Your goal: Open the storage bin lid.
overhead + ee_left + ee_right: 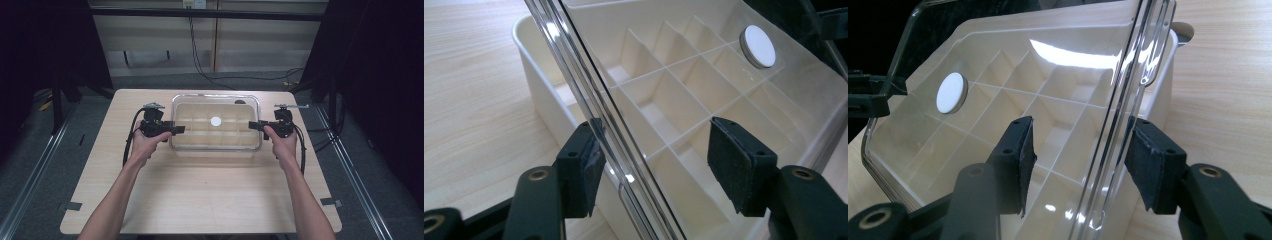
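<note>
Jaws spread on both sides, the left gripper (176, 129) and right gripper (252, 124) each straddle an end edge of the clear plastic lid (216, 101) over the cream compartmented box (531, 75), mid-way across the pale wooden table (200, 190).

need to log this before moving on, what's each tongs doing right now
Left tongs: open, jaws astride the clear lid's edge, not clamped.
Right tongs: open, jaws astride the lid's opposite edge, not clamped.
</note>
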Demonstrator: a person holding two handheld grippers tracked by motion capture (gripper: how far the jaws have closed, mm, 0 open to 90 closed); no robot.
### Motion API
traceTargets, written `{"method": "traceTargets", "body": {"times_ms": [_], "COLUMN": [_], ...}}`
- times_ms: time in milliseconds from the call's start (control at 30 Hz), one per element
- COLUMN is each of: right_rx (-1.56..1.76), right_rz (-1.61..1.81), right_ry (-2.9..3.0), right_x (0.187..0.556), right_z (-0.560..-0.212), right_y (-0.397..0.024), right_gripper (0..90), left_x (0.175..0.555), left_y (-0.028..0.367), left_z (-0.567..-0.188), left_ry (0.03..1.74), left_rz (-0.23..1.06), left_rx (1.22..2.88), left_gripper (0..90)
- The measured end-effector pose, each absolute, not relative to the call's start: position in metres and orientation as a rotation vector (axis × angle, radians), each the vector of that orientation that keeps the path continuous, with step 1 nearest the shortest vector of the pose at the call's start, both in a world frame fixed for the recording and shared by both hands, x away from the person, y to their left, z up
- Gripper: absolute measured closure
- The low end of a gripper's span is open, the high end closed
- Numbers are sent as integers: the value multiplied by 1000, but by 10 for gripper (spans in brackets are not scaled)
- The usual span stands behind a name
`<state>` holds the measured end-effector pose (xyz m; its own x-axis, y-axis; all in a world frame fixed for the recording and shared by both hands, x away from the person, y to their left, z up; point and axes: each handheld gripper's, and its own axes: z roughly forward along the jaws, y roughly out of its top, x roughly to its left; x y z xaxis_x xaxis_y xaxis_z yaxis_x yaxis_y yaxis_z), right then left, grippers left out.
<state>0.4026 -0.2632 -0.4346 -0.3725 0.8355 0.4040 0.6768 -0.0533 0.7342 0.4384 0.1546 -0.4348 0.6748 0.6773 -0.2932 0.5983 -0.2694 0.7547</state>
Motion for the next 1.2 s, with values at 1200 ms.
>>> {"method": "traceTargets", "body": {"times_ms": [1200], "right_rx": [1617], "right_rz": [1504], "right_ry": [1962], "right_x": [375], "right_z": [-415], "right_y": [-274], "right_gripper": [689], "left_x": [414], "left_y": [161], "left_z": [-420], "left_ry": [934], "left_rz": [165], "left_rx": [1912], "left_gripper": [578]}}
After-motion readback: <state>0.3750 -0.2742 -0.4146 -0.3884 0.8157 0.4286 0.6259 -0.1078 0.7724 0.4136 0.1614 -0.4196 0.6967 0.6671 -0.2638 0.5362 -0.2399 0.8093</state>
